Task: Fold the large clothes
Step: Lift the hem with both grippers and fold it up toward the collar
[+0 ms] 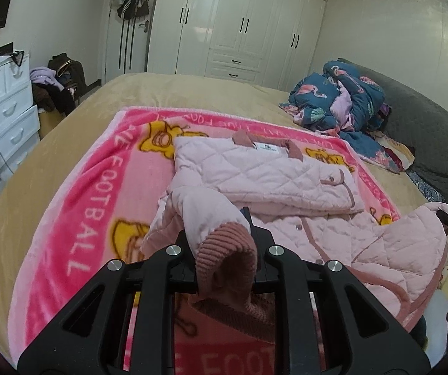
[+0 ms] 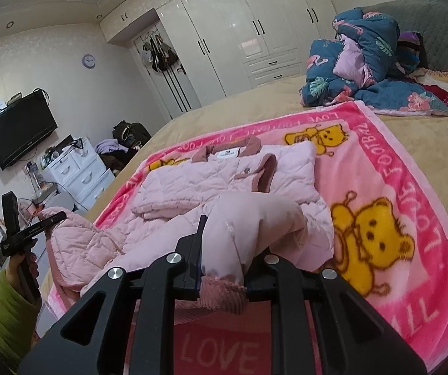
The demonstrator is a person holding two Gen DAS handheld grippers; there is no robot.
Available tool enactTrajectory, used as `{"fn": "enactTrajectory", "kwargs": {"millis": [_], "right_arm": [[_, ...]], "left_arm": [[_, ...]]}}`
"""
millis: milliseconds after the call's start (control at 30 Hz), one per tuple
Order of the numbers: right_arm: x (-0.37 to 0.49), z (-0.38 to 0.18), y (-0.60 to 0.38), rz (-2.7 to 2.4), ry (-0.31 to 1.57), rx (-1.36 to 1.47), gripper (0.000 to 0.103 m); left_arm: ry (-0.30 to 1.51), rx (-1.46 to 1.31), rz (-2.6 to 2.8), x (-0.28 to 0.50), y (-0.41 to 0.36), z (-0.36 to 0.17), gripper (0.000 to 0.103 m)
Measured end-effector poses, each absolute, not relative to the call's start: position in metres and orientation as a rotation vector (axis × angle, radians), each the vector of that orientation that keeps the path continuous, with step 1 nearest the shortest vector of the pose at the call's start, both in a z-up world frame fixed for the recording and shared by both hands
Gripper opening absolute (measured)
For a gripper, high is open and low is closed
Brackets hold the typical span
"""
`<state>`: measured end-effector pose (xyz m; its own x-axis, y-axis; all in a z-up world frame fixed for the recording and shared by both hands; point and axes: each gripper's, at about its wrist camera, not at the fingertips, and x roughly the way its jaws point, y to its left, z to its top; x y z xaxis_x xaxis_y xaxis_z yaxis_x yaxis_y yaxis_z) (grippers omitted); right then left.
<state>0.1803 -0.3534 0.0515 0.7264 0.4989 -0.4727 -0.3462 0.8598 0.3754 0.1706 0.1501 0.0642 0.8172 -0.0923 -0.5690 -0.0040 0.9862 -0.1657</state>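
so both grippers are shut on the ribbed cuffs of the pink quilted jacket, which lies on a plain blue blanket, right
Not quite: the blanket under the pink quilted jacket is pink with yellow bears, as both wrist views show. The left gripper and right gripper are each shut on a sleeve at its ribbed cuff.

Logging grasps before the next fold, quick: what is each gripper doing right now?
Left gripper: shut on the ribbed cuff of a pink jacket sleeve.
Right gripper: shut on the other sleeve, near its cuff.

left gripper (image 1: 224, 243): jaws clamped on cloth, aimed 12 o'clock | right gripper (image 2: 224, 259): jaws clamped likewise, aimed 12 o'clock
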Motion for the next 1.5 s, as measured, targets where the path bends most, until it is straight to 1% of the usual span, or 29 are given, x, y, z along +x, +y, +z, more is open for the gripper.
{"fn": "enactTrajectory", "kwargs": {"millis": [667, 1033, 1267, 1500], "right_arm": [[0.249, 0.090, -0.353, 0.434, 0.517, 0.266, 0.017], [0.298, 0.102, -0.358, 0.422, 0.507, 0.310, 0.017], [0.326, 0.106, -0.355, 0.409, 0.508, 0.298, 0.017], [0.359, 0.098, -0.357, 0.387, 0.523, 0.328, 0.017]], "left_arm": [[0.549, -0.158, -0.032, 0.233, 0.156, 0.100, 0.012], [0.525, -0.156, -0.014, 0.278, 0.164, 0.116, 0.012], [0.518, -0.162, 0.002, 0.306, 0.170, 0.117, 0.012], [0.519, -0.146, 0.022, 0.331, 0.174, 0.113, 0.012]]}}
